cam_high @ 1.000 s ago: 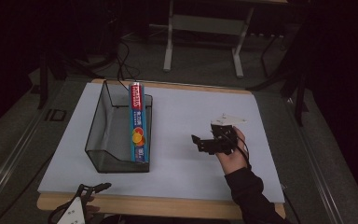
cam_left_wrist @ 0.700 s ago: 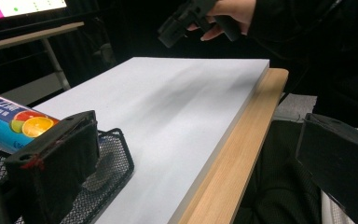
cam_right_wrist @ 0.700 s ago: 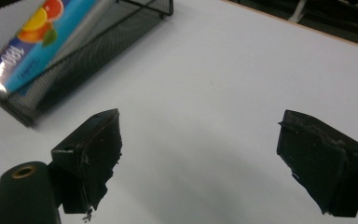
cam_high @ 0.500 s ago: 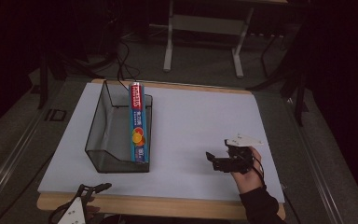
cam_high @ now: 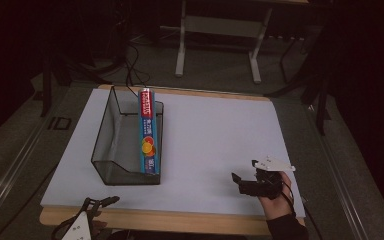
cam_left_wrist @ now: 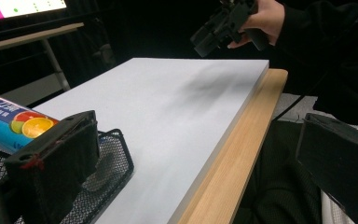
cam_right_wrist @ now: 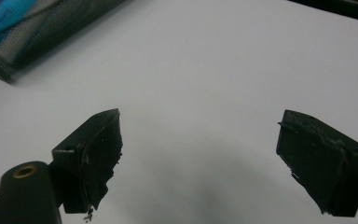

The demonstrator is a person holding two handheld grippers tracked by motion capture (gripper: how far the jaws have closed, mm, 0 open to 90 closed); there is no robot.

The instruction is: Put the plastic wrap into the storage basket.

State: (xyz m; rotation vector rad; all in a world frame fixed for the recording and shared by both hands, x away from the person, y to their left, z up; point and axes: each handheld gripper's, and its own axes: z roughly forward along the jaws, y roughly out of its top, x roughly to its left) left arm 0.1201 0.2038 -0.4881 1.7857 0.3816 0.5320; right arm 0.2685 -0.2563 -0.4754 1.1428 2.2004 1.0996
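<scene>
A black wire-mesh basket (cam_high: 111, 150) stands on the left part of the white table top (cam_high: 215, 130). A long blue cling-film box (cam_high: 148, 131) with fruit pictures lies in it along its right wall. My right gripper (cam_high: 237, 183) hovers low over the bare table near the front right, pointing left towards the basket. In the right gripper view my right gripper (cam_right_wrist: 199, 154) is open, with nothing between its jaws. My left gripper (cam_high: 102, 202) sits at the front left edge, open and empty. In the left gripper view my left gripper (cam_left_wrist: 193, 161) is beside the basket (cam_left_wrist: 114, 161) corner.
A wooden strip (cam_high: 180, 220) edges the table's front. Behind the table stands a white metal frame (cam_high: 217, 30) on the floor, with cables near it. In the left gripper view a hand holds the right gripper (cam_left_wrist: 216, 30) above the far end of the table.
My right gripper has drawn back towards the front edge and to the right, sinking closer to the table. The left gripper, basket and box have stayed put.
</scene>
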